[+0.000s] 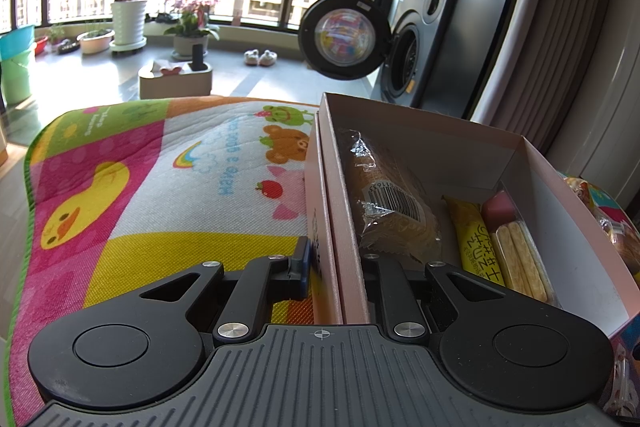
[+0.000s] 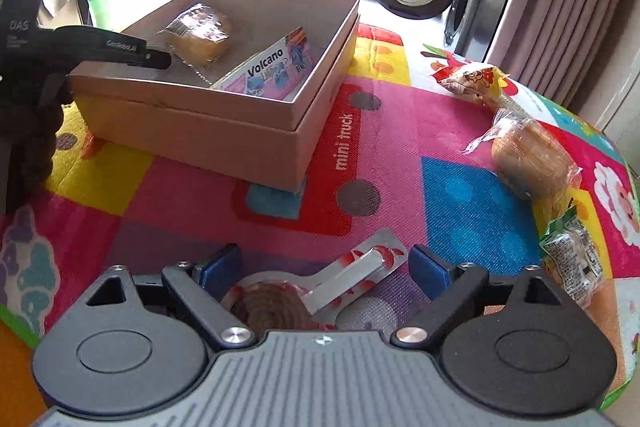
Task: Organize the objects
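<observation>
Pink-beige box (image 2: 224, 131), open, nested on own lid, at 11 o'clock on mat. Inside: wrapped bun (image 2: 198, 35) flat near far wall; "Volcano" packet (image 2: 272, 71) leaning on right wall. Loose outside: wrapped bun (image 2: 532, 159) at 3 o'clock; red-yellow snack bag (image 2: 468, 77) at 2 o'clock; lollipop (image 2: 320, 287) at 6 o'clock.

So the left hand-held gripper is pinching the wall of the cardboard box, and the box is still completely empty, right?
Not quite. The left hand-held gripper does clamp the wall of the cardboard box, but the box is not empty. The left wrist view shows a wrapped bread roll, a yellow snack bar and a pack of biscuit sticks inside.
</observation>
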